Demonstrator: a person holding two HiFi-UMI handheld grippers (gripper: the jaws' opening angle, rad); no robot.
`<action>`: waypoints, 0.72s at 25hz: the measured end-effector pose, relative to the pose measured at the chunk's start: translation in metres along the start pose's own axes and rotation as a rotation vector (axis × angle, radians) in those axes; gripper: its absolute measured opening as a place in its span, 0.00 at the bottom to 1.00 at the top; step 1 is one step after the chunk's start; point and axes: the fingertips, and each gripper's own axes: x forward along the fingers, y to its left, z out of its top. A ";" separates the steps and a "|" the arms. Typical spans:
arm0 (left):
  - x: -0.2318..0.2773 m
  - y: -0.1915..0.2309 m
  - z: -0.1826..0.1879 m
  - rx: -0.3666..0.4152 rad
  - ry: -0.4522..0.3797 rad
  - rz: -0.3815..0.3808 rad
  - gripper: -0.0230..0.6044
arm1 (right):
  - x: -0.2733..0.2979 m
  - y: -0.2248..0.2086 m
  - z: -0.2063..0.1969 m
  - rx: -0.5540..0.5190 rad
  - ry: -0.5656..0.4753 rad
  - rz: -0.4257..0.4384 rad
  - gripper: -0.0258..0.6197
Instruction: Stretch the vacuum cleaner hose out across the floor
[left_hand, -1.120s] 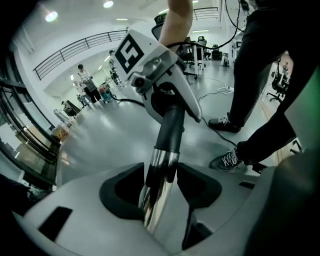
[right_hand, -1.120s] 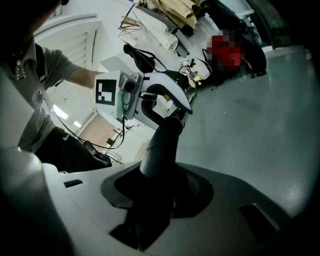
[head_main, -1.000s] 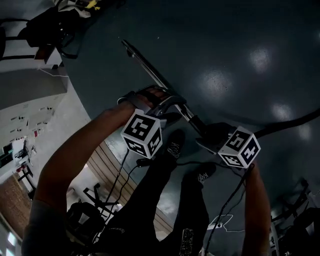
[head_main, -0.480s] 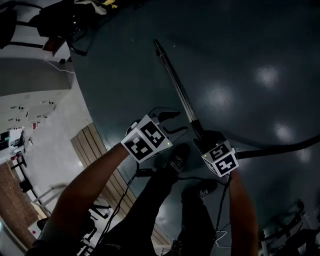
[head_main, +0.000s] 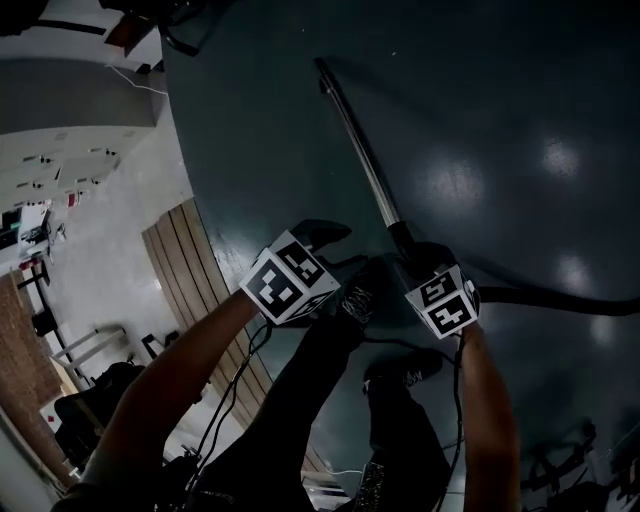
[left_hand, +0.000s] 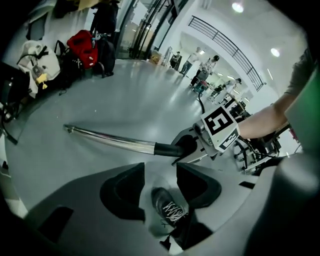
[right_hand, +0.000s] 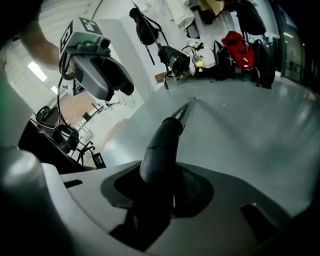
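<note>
Both hands have dropped in the last second, and the metal wand (head_main: 360, 150) now lies lower, pointing away over the dark floor (head_main: 520, 100). The left gripper (head_main: 338, 250) has rolled and come off it; its fingers are spread on nothing, with the person's shoe (left_hand: 167, 207) showing below. The right gripper (right_hand: 160, 185) alone pinches the black grip (right_hand: 162, 145) at the wand's near end, the vacuum hose (head_main: 560, 297) trailing off to the right. The pull looks ready, one-handed. The feet are close underneath; bags (left_hand: 82, 42) sit well off by the wall.
</note>
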 end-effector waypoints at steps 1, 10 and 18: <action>0.003 -0.002 -0.009 -0.023 0.000 0.001 0.37 | 0.007 0.005 -0.004 -0.003 0.005 0.025 0.27; 0.055 -0.009 -0.069 -0.134 0.003 -0.025 0.37 | 0.070 0.037 -0.042 0.034 0.029 0.247 0.27; 0.087 -0.003 -0.115 -0.173 0.048 -0.020 0.37 | 0.132 0.060 -0.084 -0.023 0.110 0.282 0.27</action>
